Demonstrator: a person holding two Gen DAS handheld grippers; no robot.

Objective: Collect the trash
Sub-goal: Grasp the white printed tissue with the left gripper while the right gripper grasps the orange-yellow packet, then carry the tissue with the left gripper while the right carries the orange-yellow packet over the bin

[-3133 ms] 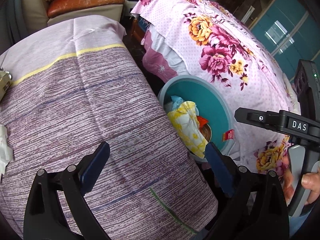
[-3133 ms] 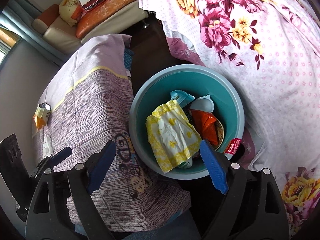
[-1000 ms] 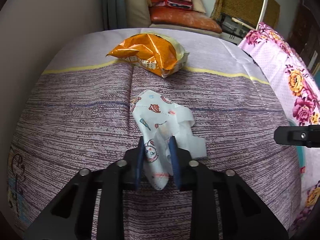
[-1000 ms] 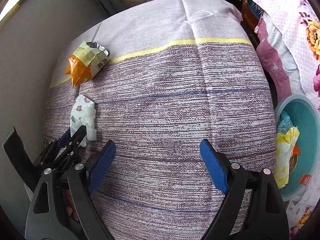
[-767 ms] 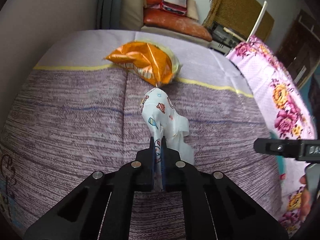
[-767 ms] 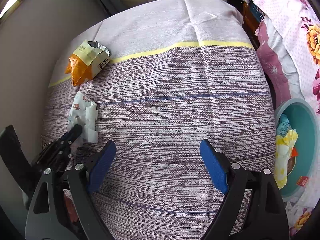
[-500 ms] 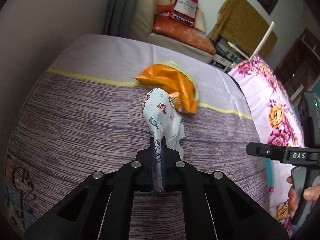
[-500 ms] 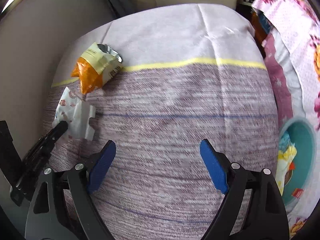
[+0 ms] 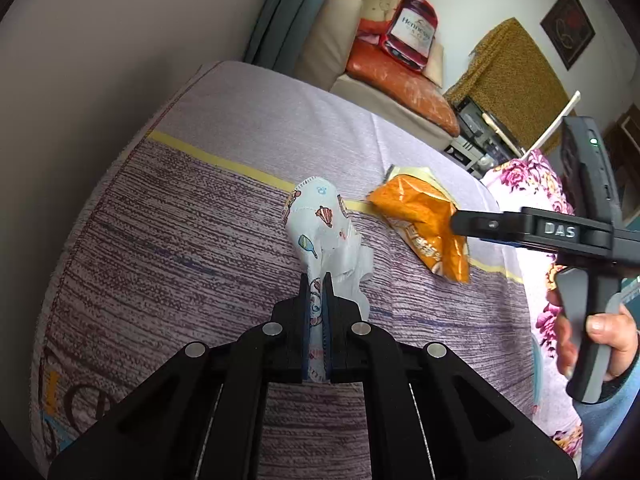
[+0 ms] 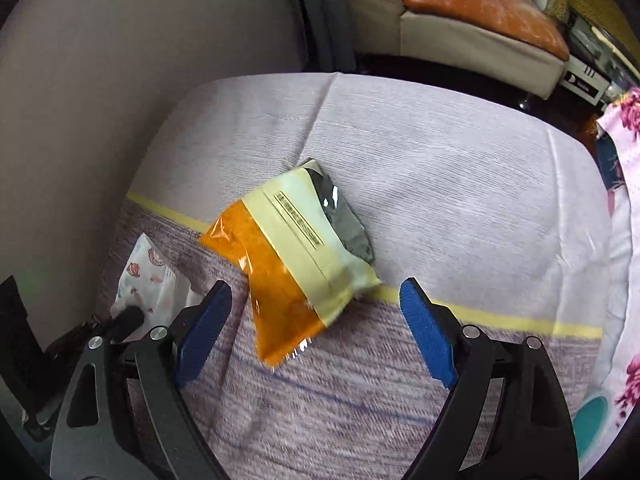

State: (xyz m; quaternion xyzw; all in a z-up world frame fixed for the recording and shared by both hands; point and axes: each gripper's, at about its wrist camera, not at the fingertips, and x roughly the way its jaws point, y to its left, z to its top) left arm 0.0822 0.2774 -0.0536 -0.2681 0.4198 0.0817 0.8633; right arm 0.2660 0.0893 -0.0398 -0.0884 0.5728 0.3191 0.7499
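1. My left gripper (image 9: 315, 280) has its jaws clenched on a white printed wrapper (image 9: 322, 236), a crumpled piece with small cartoon pictures; the pinched end sits between the 2 blue pads and the rest stands up and forward from them.
2. The wrapper's free part hangs above the striped purple cover (image 9: 180, 248); I cannot tell whether its lower folds touch the cloth.
3. My right gripper (image 10: 316, 312) has its jaws released and spread wide, nothing between the pads.
4. Just ahead of those open jaws lies an orange and cream snack bag (image 10: 288, 264), flat on the cover, its torn silver-lined mouth pointing away from me. Its orange end reaches toward the gap between the 2 blue pads, without touching either.
5. In the left wrist view the same snack bag (image 9: 424, 228) lies to the right of the held wrapper, across a yellow stripe (image 9: 224, 162) in the cover, and one black finger of my right gripper (image 9: 520, 228) crosses in front of its right edge.
6. A hand (image 9: 600, 336) grips the grey handle of that right gripper at the right edge.
7. In the right wrist view the wrapper (image 10: 148, 280) shows at the lower left, with my left gripper's black tip (image 10: 126, 316) on its near end.
8. Beyond the cover stand a beige sofa (image 9: 380, 84) with an orange cushion (image 9: 400, 80), and a pink floral cloth (image 10: 624, 128) at the right.
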